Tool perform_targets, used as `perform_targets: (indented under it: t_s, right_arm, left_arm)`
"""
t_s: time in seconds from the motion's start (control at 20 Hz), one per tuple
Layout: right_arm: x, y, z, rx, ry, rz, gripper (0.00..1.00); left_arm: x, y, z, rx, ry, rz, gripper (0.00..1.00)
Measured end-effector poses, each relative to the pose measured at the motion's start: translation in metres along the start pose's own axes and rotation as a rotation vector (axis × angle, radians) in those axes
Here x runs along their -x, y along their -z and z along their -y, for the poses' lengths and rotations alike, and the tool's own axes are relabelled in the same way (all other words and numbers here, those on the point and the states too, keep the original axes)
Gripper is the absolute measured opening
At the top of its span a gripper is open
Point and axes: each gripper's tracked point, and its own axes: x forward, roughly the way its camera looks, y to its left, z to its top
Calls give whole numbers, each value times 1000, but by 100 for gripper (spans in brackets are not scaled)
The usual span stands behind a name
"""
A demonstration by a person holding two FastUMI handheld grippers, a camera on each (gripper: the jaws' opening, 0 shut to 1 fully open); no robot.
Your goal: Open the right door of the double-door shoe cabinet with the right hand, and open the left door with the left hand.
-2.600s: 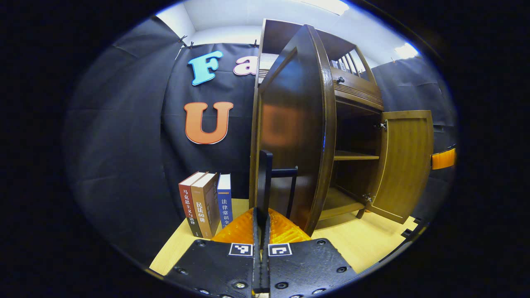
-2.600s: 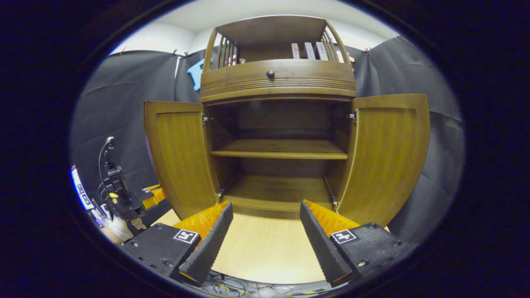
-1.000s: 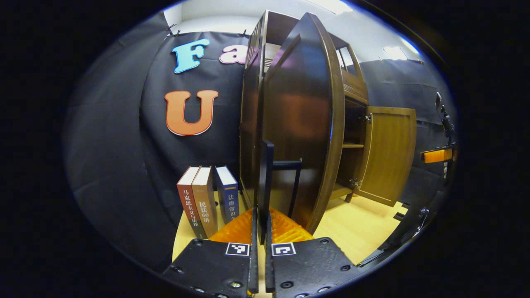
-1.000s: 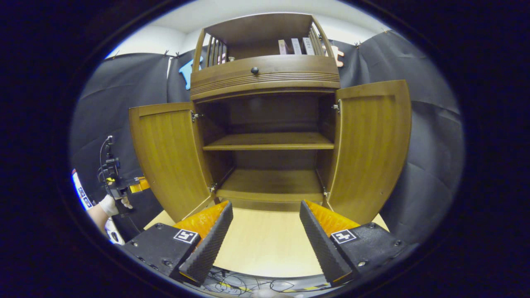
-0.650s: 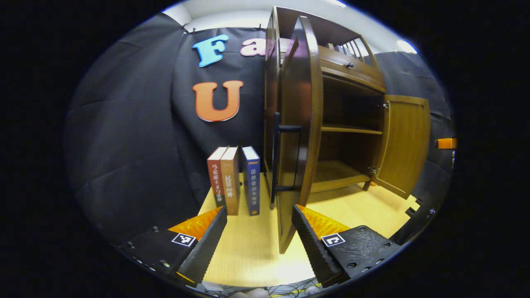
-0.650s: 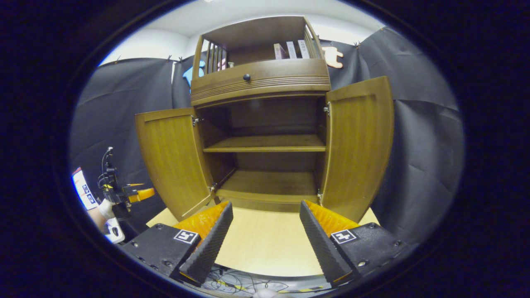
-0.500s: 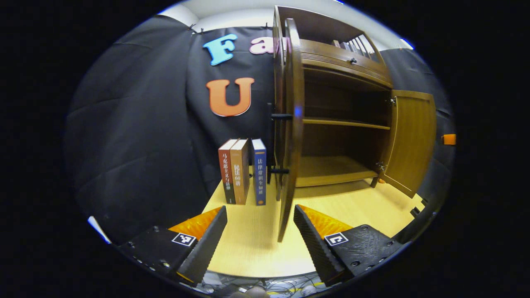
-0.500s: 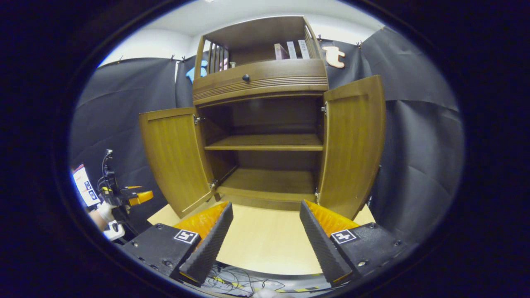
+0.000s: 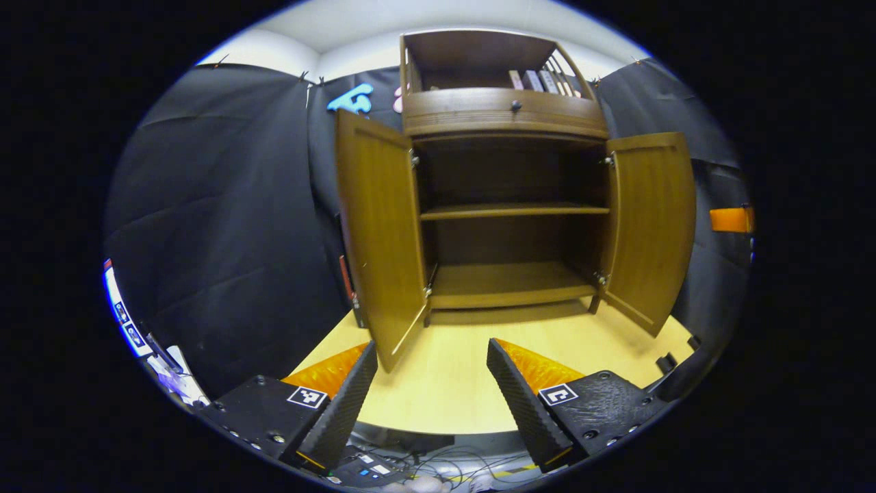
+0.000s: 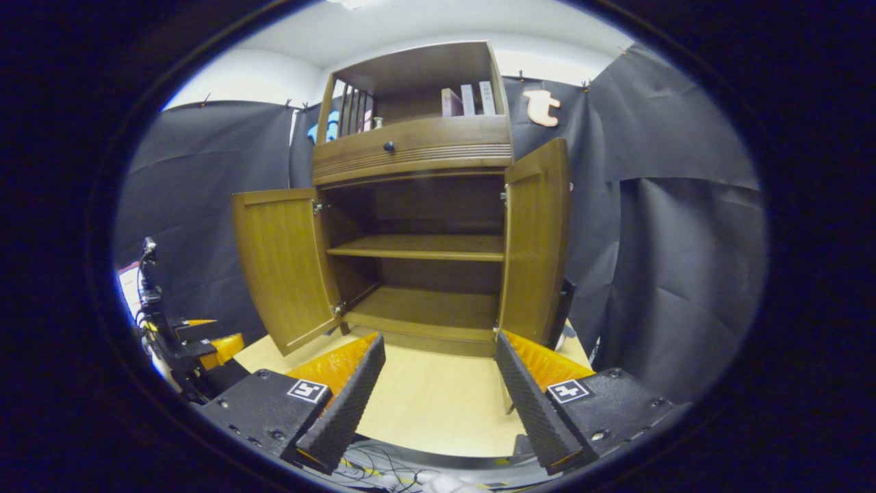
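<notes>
Wood cabinet (image 9: pixel 506 113) sits at the back of the table (image 9: pixel 452 383); left door (image 9: pixel 380 233) and right door (image 9: pixel 650 219) both stand swung out. Your left gripper (image 9: pixel 431 390) and right gripper (image 10: pixel 438 394) are spread wide, holding nothing. Looks done: back straight off, don't clip either door edge.

Brown wood-grain shoe cabinet (image 9: pixel 506 116), pale tabletop (image 9: pixel 465 370).
</notes>
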Motion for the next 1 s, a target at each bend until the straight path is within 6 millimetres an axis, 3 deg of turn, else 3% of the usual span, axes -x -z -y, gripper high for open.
perform_targets:
  t_s: [0.15,0.3,0.35,0.5,0.75,1.0]
  right_arm:
    - [7,-4,8,-16,9,16,100]
    - [10,-10,15,-20,15,43,100]
    - [10,-12,16,-23,14,50,100]
    - [11,-20,21,-31,32,78,100]
    - [16,-24,26,-44,60,97,100]
    - [16,-28,29,-43,80,112,100]
  left_arm:
    - [12,-45,41,3,7,95,96]
    - [29,-87,65,-1,18,164,100]
    - [32,-99,72,0,23,184,96]
    - [37,-125,85,-10,53,233,96]
    - [37,-139,102,-12,104,244,96]
    - [33,-138,100,-9,109,239,96]
